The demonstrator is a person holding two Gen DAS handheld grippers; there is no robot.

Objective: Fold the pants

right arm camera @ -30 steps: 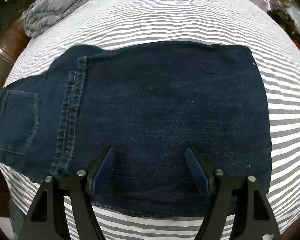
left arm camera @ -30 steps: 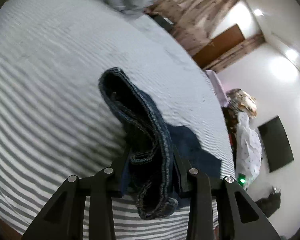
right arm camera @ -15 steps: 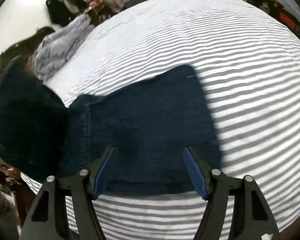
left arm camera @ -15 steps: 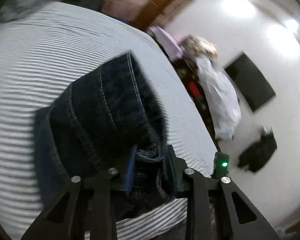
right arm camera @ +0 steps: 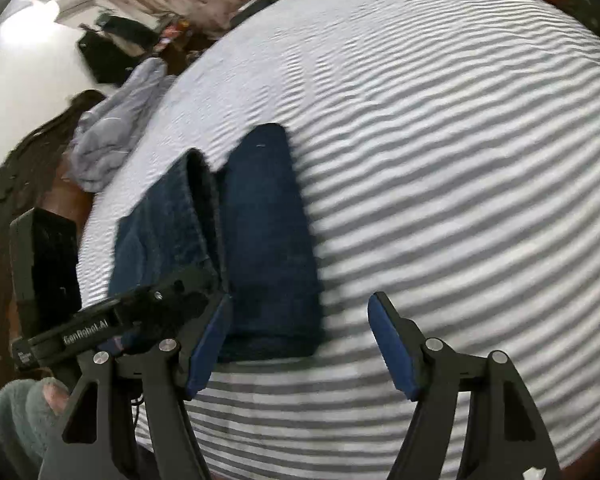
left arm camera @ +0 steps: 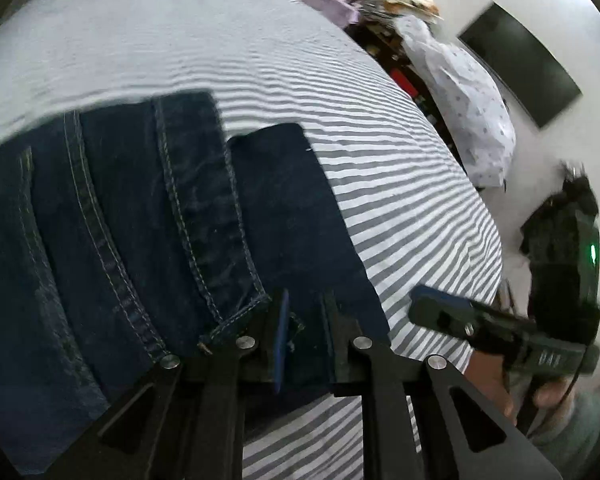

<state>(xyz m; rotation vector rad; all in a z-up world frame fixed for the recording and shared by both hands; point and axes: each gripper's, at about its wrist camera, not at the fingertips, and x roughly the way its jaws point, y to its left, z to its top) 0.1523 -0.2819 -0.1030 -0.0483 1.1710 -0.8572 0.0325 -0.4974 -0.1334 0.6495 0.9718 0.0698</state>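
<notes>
Dark blue jeans (left arm camera: 148, 216) lie folded on a grey-and-white striped bed (left arm camera: 400, 184). The waistband part with its seams lies laid over the lower layer (left arm camera: 296, 208). My left gripper (left arm camera: 304, 320) sits at the near edge of the jeans, its jaws narrowly apart with only a thread of denim between them. In the right wrist view the jeans (right arm camera: 268, 240) lie left of centre. My right gripper (right arm camera: 300, 344) is open and empty, just off the fold's near right corner. The left gripper (right arm camera: 172, 300) shows beside it.
A crumpled grey garment (right arm camera: 112, 128) lies at the far edge of the bed. A clothes-covered rack (left arm camera: 460, 92) and a dark wall screen (left arm camera: 520, 64) stand beyond the bed's right side. The right gripper (left arm camera: 480, 328) shows in the left wrist view.
My left gripper carried the waistband end over and laid it on the lower layer, and its jaws loosened. My right gripper lifted off the jeans and moved to their right edge.
</notes>
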